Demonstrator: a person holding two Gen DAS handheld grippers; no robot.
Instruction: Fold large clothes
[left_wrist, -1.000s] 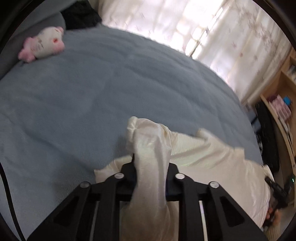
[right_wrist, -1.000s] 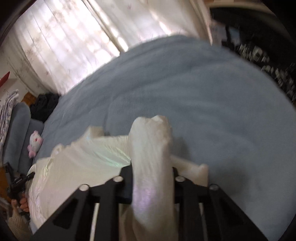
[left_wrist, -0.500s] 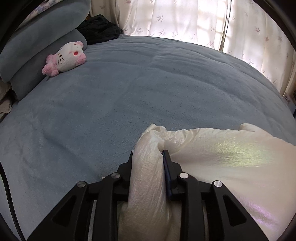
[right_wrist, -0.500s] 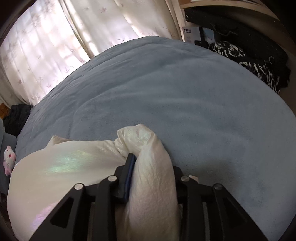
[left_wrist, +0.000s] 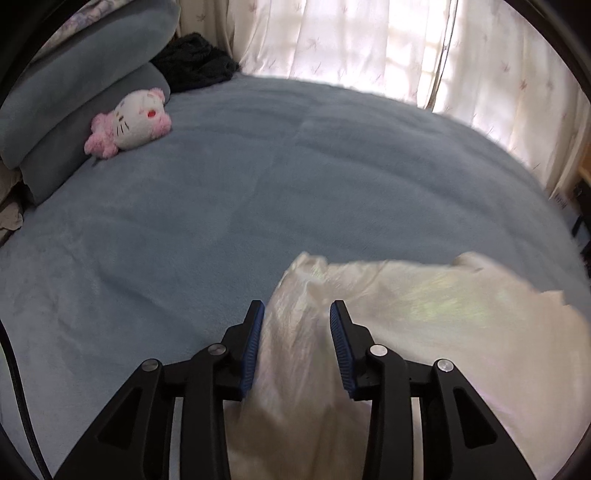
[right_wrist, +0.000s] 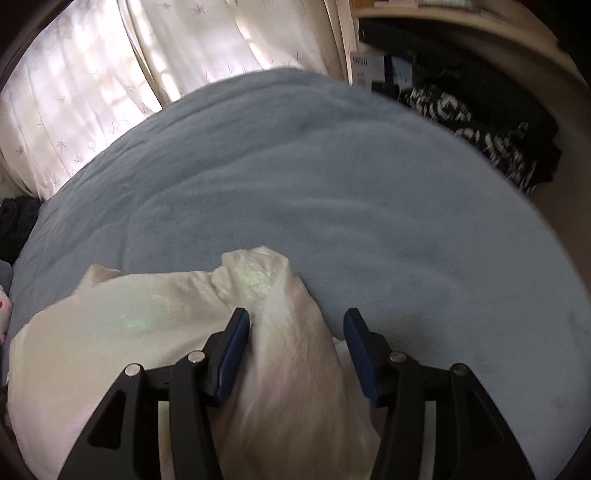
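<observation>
A cream, shiny garment (left_wrist: 424, 314) lies spread on the blue bed blanket (left_wrist: 295, 184). In the left wrist view one bunched corner of it rises between the blue pads of my left gripper (left_wrist: 297, 308), whose jaws are opening; the fold nearly fills the gap. In the right wrist view the same garment (right_wrist: 129, 314) spreads to the left, and its other corner stands between the jaws of my right gripper (right_wrist: 295, 314), which are also opening. A clear gap shows between that fold and the right pad.
A pink and white plush toy (left_wrist: 129, 123) leans on blue pillows (left_wrist: 74, 92) at the far left, beside a dark heap of clothing (left_wrist: 195, 70). Curtains (left_wrist: 369, 44) hang behind the bed. Black patterned clothes (right_wrist: 480, 122) lie off the bed's right side, under a shelf (right_wrist: 443, 14).
Both grippers, earlier pinched on the garment's corners, have spread their jaws. The garment has settled flatter onto the blanket, and both views have tipped further down toward the bed.
</observation>
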